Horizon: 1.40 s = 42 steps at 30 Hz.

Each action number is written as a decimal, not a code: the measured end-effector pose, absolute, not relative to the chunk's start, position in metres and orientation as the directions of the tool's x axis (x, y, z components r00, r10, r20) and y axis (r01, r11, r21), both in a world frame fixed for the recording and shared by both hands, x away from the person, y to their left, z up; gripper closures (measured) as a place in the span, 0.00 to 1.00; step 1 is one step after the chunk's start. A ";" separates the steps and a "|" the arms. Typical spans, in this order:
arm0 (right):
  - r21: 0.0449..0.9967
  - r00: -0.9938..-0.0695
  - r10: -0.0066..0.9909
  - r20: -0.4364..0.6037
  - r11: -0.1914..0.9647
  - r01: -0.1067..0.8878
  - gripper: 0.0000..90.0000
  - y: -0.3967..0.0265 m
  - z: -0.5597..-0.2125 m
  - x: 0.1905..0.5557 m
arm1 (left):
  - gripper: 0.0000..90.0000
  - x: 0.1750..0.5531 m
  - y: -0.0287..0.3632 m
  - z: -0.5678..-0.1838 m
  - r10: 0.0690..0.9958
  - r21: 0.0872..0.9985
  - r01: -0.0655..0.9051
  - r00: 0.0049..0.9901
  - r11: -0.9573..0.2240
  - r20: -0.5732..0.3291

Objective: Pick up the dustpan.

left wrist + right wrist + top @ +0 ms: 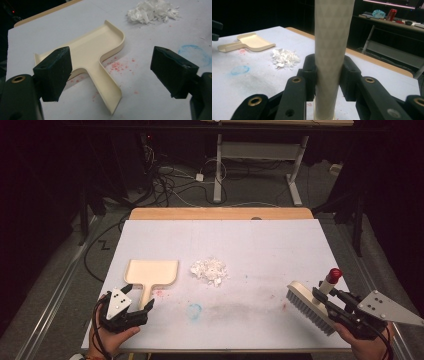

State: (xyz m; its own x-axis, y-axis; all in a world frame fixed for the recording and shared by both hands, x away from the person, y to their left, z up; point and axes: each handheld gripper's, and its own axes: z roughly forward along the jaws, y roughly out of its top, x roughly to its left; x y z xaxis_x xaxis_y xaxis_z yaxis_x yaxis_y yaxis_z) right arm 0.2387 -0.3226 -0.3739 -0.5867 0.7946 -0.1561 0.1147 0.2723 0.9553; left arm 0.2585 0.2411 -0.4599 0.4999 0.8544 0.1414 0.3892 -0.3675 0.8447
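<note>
A cream dustpan [151,271] lies flat on the white table top [270,240], its handle [107,87] pointing toward the near edge. My left gripper [136,306] stands open just over that handle's end, its pads [53,72] wide apart and not touching it. A small heap of white paper shreds [209,269] sits to the right of the pan. At the near right, my right gripper [327,302] is shut on the pale handle [332,50] of a brush [306,306]. The brush's bristles rest on the table and its handle has a red tip [334,274].
Faint red specks [117,66] and a blue ring stain [194,310] mark the surface near the pan's handle. A wooden strip [220,213] borders the far edge. Beyond it are a desk frame [260,165] and cables on the floor.
</note>
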 end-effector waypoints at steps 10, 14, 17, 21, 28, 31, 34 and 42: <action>0.950 -0.582 0.797 -0.162 0.286 0.128 0.78 -0.322 -0.377 0.245 | 0.19 0.262 0.248 -0.459 0.901 0.776 0.562 0.433 -0.286 0.019; 0.946 -0.586 0.793 -0.167 0.297 0.132 0.78 -0.320 -0.378 0.246 | 0.19 0.267 0.246 -0.463 0.918 0.760 0.609 0.395 -0.227 -0.043; 0.945 -0.590 0.791 -0.163 0.296 0.136 0.78 -0.318 -0.378 0.248 | 0.20 0.276 0.240 -0.471 0.925 0.714 0.667 0.372 -0.212 -0.074; 0.941 -0.596 0.785 -0.169 0.309 0.140 0.78 -0.317 -0.379 0.250 | 0.20 0.293 0.230 -0.479 0.938 0.670 0.710 0.343 -0.217 -0.059; 0.939 -0.598 0.784 -0.170 0.313 0.144 0.78 -0.316 -0.380 0.251 | 0.36 0.314 0.230 -0.489 0.953 0.635 0.747 0.299 -0.197 -0.056; 0.938 -0.593 0.788 -0.167 0.313 0.152 0.78 -0.316 -0.381 0.251 | 0.45 0.322 0.231 -0.488 0.961 0.624 0.760 0.273 -0.184 -0.048; 0.940 -0.586 0.794 -0.162 0.305 0.154 0.78 -0.316 -0.381 0.251 | 0.53 0.330 0.229 -0.486 0.962 0.618 0.762 0.271 -0.192 -0.035; 0.939 -0.589 0.791 -0.166 0.310 0.152 0.78 -0.316 -0.383 0.253 | 0.71 0.342 0.231 -0.483 0.947 0.610 0.756 0.319 -0.237 -0.028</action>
